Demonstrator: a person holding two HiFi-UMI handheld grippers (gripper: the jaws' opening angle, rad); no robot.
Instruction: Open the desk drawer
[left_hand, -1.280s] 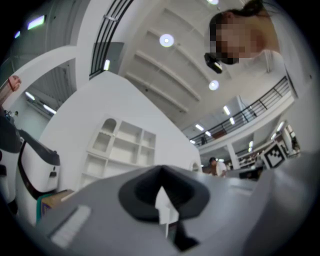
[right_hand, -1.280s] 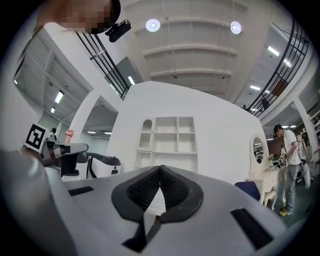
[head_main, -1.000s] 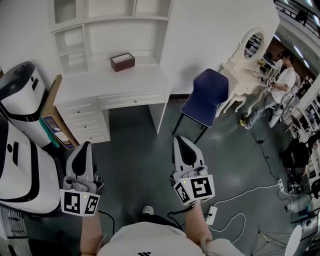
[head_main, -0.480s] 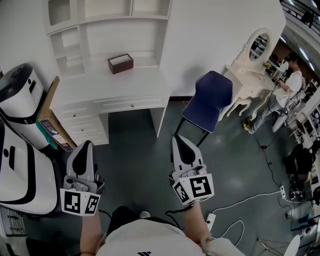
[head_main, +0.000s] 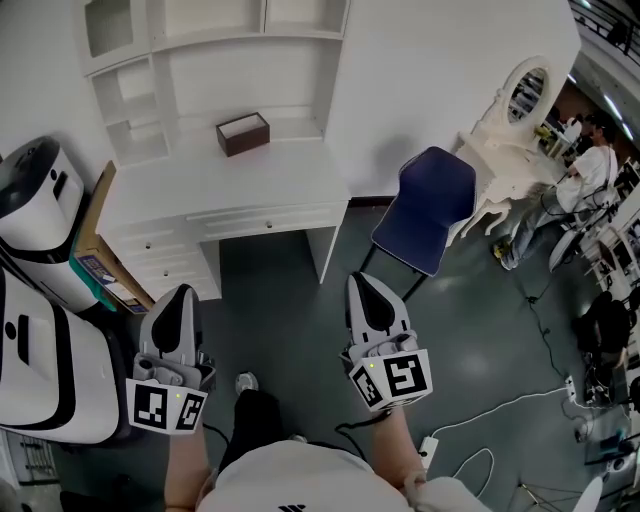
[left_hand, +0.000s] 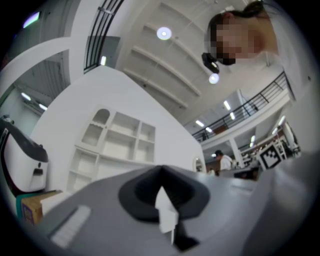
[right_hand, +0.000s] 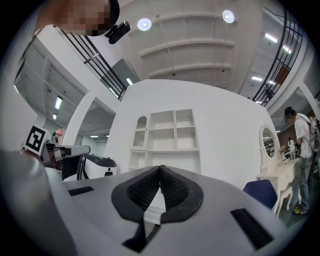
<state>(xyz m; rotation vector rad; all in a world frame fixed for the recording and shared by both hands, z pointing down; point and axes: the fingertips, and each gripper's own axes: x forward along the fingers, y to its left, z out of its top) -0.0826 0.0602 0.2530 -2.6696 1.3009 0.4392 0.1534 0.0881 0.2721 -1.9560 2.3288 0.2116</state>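
White desk drawer (head_main: 300, 215), flush shut, small centre knob (head_main: 268, 221); left gripper (head_main: 181, 298), right gripper (head_main: 366, 284) clenched empty.

I see a white desk (head_main: 200, 190) set against a white wall. A white shelf unit (head_main: 190, 70) rises from the back of its top. One thing lies on the desk top: a small dark brown box (head_main: 243, 133), near the back, about midway along. A wide drawer (head_main: 268, 220) runs under the top, its front flush.

The desk stands on a dark grey floor (head_main: 290, 300). On the floor, a blue chair (head_main: 425, 205) stands just right of the desk. A cardboard box (head_main: 92, 225) leans against the desk's left side, and white machines (head_main: 40, 200) stand further left. A white dressing table (head_main: 505, 135) stands beyond the chair. A white power strip (head_main: 428, 450) lies at lower right.
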